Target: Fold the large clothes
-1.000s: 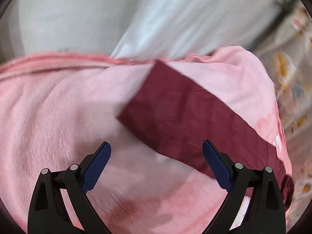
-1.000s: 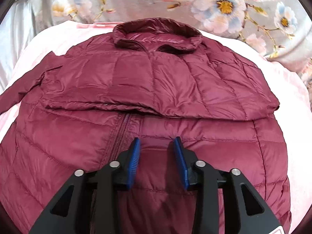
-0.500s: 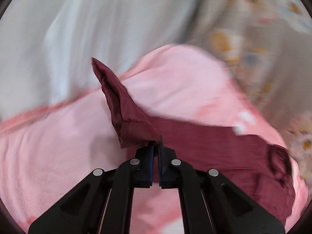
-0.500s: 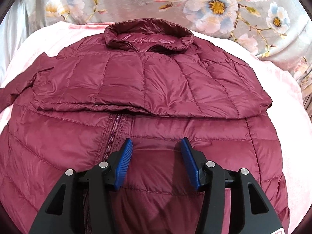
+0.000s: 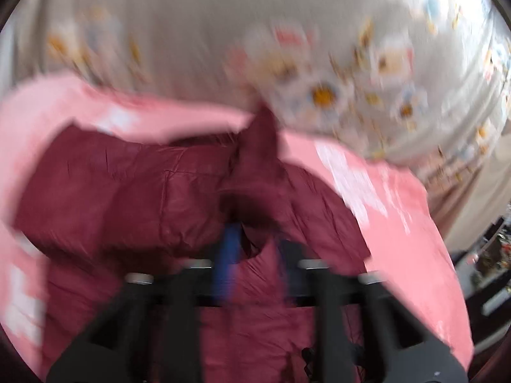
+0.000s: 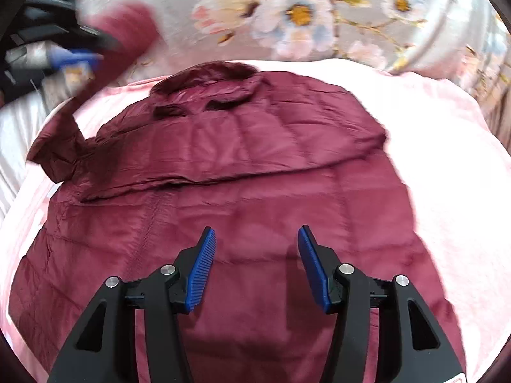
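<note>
A maroon puffer jacket (image 6: 255, 159) lies front up on a pink blanket (image 6: 431, 159), collar at the far end, one sleeve folded across the chest. Its other sleeve (image 6: 127, 32) is lifted in the air at the far left, at my left gripper (image 6: 86, 48). The left wrist view is blurred: the left gripper (image 5: 258, 255) has its jaws opening, and sleeve fabric (image 5: 258, 146) hangs between the parted pads over the jacket (image 5: 127, 191). My right gripper (image 6: 255, 255) hovers over the jacket's lower body, its jaws opening with nothing between them.
A grey floral bedsheet (image 6: 300, 9) lies beyond the blanket. White cloth (image 6: 19, 127) shows at the left edge. In the left wrist view, dark furniture (image 5: 488, 255) stands past the blanket's right side.
The left gripper shut on the sleeve end, swung it up and across toward the jacket's body, and its jaws now stand apart. The right gripper widened and drew back a little from the collar.
</note>
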Demonstrator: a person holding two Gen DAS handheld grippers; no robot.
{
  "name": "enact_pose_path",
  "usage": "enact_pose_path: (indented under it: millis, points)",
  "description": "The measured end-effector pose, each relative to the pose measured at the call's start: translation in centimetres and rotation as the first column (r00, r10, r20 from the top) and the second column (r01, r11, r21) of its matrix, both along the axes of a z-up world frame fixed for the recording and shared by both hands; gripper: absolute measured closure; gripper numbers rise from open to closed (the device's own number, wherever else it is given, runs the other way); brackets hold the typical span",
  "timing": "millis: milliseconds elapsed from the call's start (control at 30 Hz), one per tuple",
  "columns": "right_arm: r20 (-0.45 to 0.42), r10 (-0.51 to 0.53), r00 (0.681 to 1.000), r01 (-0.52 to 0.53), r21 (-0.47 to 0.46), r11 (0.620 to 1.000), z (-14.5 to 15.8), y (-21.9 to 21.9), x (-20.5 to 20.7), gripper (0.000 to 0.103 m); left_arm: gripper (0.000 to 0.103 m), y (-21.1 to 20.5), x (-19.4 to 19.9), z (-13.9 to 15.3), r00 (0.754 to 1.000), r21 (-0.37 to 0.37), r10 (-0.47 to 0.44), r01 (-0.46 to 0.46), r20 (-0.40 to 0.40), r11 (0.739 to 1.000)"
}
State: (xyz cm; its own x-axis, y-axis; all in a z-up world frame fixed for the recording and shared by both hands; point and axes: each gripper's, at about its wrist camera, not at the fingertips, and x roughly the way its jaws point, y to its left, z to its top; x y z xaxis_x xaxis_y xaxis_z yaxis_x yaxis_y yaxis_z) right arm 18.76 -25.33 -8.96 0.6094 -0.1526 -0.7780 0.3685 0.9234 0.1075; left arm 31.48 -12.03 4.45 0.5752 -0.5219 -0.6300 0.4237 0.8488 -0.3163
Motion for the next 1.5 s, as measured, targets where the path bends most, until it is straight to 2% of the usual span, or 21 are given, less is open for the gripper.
enact_pose_path:
  millis: [33,133,233,367,433,533,633,667,733,767,800,867,933,1000,1067,1167,1267,1300,1333,1367,1500]
  points:
    - [0.001,-0.014,1.0,0.014,0.009,1.0,0.0,-0.8,-0.8,0.044,0.037,-0.8,-0.1,-1.6,1.0,0.006,-0.004,0.005,-0.025,1.0]
    - [-0.015,-0.025,1.0,0.025,0.034,0.999,-0.3,-1.8,-1.9,0.044,0.036,-1.2,-0.2,-5.1,0.998,0.017,-0.008,0.009,-0.065,1.0]
    - [-0.007,-0.016,1.0,0.016,0.088,0.996,0.2,-2.9,-2.0,0.044,0.028,0.9,0.0,-5.2,0.997,-0.033,0.001,-0.003,-0.075,0.999]
    - [0.033,0.013,0.999,-0.019,0.183,0.983,1.8,-4.0,0.5,0.044,0.024,8.3,1.0,-3.6,0.992,-0.128,0.107,-0.116,-0.073,0.985]
    - [0.052,0.04,0.998,-0.051,0.239,0.97,2.2,-4.5,2.7,0.044,0.024,12.8,2.5,-3.4,0.973,-0.195,0.196,-0.218,-0.125,0.956]
    - [0.058,0.046,0.997,-0.061,0.3,0.952,1.9,-5.3,6.5,0.044,0.024,18.8,4.9,-4.5,0.927,-0.309,0.277,-0.349,-0.255,0.885]
    - [0.014,0.037,0.999,-0.039,0.318,0.947,0.2,-5.5,9.9,0.044,0.024,22.6,6.1,-6.3,0.879,-0.372,0.313,-0.443,-0.36,0.816]
    - [-0.011,0.041,0.999,-0.034,0.336,0.941,-0.8,-5.5,11.1,0.044,0.024,23.1,6.3,-6.8,0.871,-0.382,0.315,-0.456,-0.378,0.804]
    - [-0.058,0.064,0.996,-0.037,0.386,0.922,-2.6,-5.2,12.6,0.063,0.024,23.8,7.2,-8.0,0.851,-0.389,0.313,-0.481,-0.422,0.786]
    - [-0.073,0.091,0.993,-0.053,0.407,0.912,-3.2,-5.0,13.2,0.096,0.025,24.0,7.5,-8.4,0.846,-0.394,0.307,-0.486,-0.436,0.78]
    - [-0.079,0.123,0.989,-0.079,0.419,0.904,-3.4,-4.8,13.7,0.097,0.025,24.2,7.9,-8.7,0.839,-0.398,0.306,-0.496,-0.451,0.772]
    - [-0.035,0.122,0.992,-0.101,0.355,0.929,-1.5,-4.7,13.8,0.098,0.025,24.5,8.8,-9.4,0.828,-0.402,0.301,-0.507,-0.473,0.763]
    - [0.054,0.109,0.993,-0.12,0.276,0.954,2.1,-5.5,13.2,0.098,0.025,24.1,9.6,-9.8,0.819,-0.39,0.307,-0.517,-0.485,0.762]
    - [0.107,0.071,0.992,-0.094,0.223,0.97,4.8,-7.0,12.4,0.098,0.025,23.7,10.4,-10.2,0.811,-0.348,0.331,-0.525,-0.483,0.777]
    - [0.111,0.039,0.993,-0.056,0.155,0.986,6.1,-8.5,11.7,0.098,0.029,23.3,10.8,-10.5,0.804,-0.291,0.367,-0.532,-0.468,0.796]
    - [0.043,0.003,0.999,-0.006,0.073,0.997,5.0,-10.2,11.0,0.099,0.038,22.8,11.1,-10.9,0.797,-0.22,0.413,-0.542,-0.441,0.811]
    - [-0.025,-0.02,0.999,0.021,0.061,0.998,2.1,-11.9,10.7,0.099,0.051,22.5,11.2,-10.8,0.789,-0.157,0.453,-0.552,-0.414,0.819]
    - [-0.037,-0.019,0.999,0.021,0.059,0.998,1.5,-12.1,10.7,0.099,0.058,22.1,11.3,-10.7,0.79,-0.119,0.464,-0.547,-0.401,0.829]
    - [-0.048,-0.016,0.999,0.019,0.054,0.998,0.9,-12.2,10.7,0.099,0.081,21.7,11.4,-10.5,0.793,-0.065,0.478,-0.538,-0.379,0.84]
    - [-0.056,-0.013,0.998,0.016,0.043,0.999,0.4,-12.1,10.9,0.099,0.09,21.4,11.5,-10.3,0.797,-0.034,0.484,-0.53,-0.36,0.847]
    - [-0.033,-0.008,0.999,0.009,0.047,0.999,-0.1,-12.2,10.9,0.099,0.098,21.2,10.9,-9.2,0.801,0.019,0.523,-0.542,-0.292,0.84]
